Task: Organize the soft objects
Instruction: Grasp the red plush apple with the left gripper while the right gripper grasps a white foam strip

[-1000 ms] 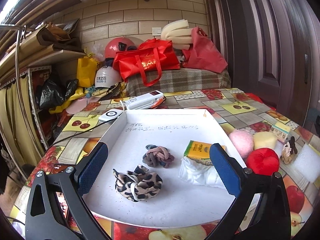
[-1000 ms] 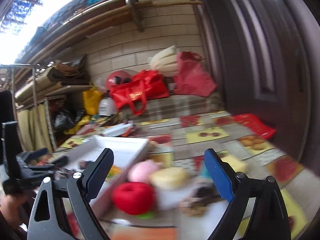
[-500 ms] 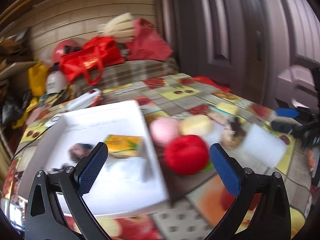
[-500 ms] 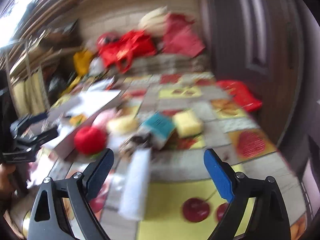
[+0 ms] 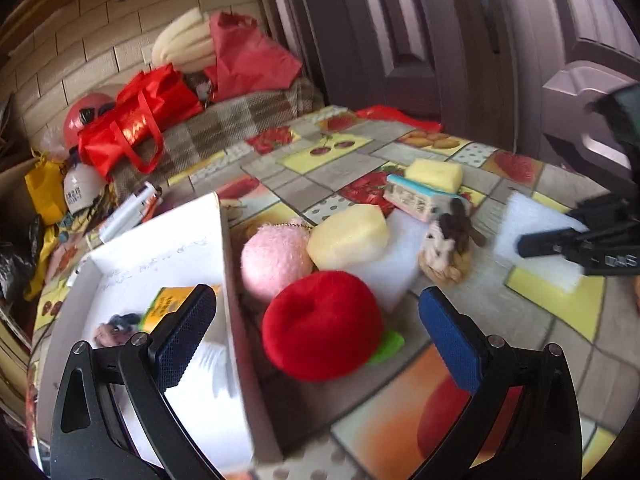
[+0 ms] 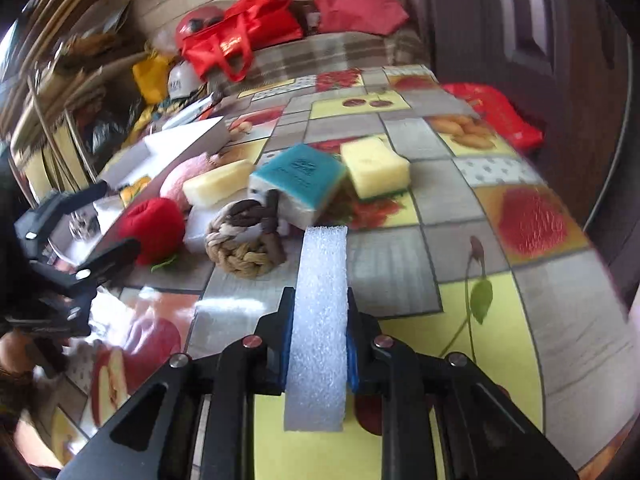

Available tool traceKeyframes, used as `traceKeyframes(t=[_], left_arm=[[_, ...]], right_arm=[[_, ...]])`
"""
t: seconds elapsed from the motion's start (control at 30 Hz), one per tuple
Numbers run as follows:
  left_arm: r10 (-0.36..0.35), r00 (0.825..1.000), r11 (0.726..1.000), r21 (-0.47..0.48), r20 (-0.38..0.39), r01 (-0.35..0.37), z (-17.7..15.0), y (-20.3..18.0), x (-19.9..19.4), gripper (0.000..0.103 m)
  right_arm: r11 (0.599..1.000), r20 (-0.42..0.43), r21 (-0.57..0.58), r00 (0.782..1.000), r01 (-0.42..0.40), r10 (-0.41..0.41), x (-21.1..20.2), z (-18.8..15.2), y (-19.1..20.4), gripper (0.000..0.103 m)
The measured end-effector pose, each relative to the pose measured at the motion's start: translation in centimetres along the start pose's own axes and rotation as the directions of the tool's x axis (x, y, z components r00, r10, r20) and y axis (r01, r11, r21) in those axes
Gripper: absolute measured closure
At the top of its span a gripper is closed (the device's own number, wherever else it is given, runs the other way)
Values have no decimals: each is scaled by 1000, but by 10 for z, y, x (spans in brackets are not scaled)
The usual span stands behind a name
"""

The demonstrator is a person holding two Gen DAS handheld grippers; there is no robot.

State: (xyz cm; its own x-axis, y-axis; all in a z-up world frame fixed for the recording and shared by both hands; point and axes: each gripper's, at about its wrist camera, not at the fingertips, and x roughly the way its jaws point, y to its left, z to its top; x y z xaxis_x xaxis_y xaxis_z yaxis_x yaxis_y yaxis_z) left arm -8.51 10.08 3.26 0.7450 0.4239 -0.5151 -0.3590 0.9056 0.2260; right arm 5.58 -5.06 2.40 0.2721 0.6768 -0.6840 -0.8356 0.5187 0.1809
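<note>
**Foam strip pinched, plush apple next: where the tidy-up could slip**

Fruit-patterned oilcloth covers the table [image 6: 404, 284], with a dark panelled door close behind it and red bags heaped on a checked bench at the far edge. Right gripper [image 6: 318, 332] has just closed its jaws on the white foam strip [image 6: 320, 280], which stands edgewise between the blue pads and juts forward over the cloth. Foam that thin compresses and bends, so a quick swing toward the white tray [image 5: 236, 288] could let it flop, twist out of the pads, or sweep the braided rope toy [image 6: 244, 248] just ahead of it.

Left gripper [image 5: 316, 332] has its jaws wide apart with nothing between the pads, framing the red plush apple [image 5: 320, 326], which sits on the cloth just outside the tray's near-side wall. Its left pad hangs over the tray interior, so closing as it stands would likely catch the cardboard wall rather than the plush (and shove the tray).

Beside the apple, the pink pompom [image 5: 276, 260] and a pale yellow sponge [image 5: 348, 236] crowd together; a sloppy grab could drag both. Inside the tray I can make out a yellow packet [image 5: 168, 304] and a hair scrunchie [image 5: 114, 326], blurred.
</note>
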Motion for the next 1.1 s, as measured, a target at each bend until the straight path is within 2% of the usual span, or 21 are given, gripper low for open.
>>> traceKeyframes(t=[0.2,0.23,0.3,0.37,0.53,0.63,0.73,0.8,0.87,0.97,1.1], left_arm=[[1,990,1000,-20,-140,-4,14,-9,44,2],[-2,987,1000,-17,-159,-1,15,-12,48,6],[-32,986,999,-8,-163,32,13,-17,49,40],[-61,986,998,-4,-154,62,11,-22,42,47],[-73,987,997,28,-142,78,8,-32,32,47],[-70,986,997,25,-153,75,7,-33,32,39],[-47,983,998,33,-178,54,7,-34,36,38],[-51,984,998,36,-172,58,7,-34,34,49],[-76,986,996,34,-151,82,7,-33,30,54],[-91,989,995,30,-117,95,7,-32,22,55],[-69,997,997,17,-37,70,10,-28,8,55]], right_arm=[[1000,-8,7,1000,-28,28,0,-2,2,83],[999,-10,9,999,-33,33,1,-2,1,83],[999,-16,19,999,-46,47,1,-2,0,83],[998,-20,33,998,-59,60,2,-2,-3,83],[995,-15,64,997,-78,80,0,-4,-8,83],[995,-17,66,997,-77,78,1,-4,-7,83],[995,-21,63,997,-73,74,1,-3,-7,83],[995,-21,63,997,-72,74,1,-3,-7,83],[995,-20,65,997,-71,73,1,-3,-6,83],[995,-4,69,997,-76,77,-1,-3,-8,83],[992,29,90,996,-84,81,-7,-5,-12,83]])
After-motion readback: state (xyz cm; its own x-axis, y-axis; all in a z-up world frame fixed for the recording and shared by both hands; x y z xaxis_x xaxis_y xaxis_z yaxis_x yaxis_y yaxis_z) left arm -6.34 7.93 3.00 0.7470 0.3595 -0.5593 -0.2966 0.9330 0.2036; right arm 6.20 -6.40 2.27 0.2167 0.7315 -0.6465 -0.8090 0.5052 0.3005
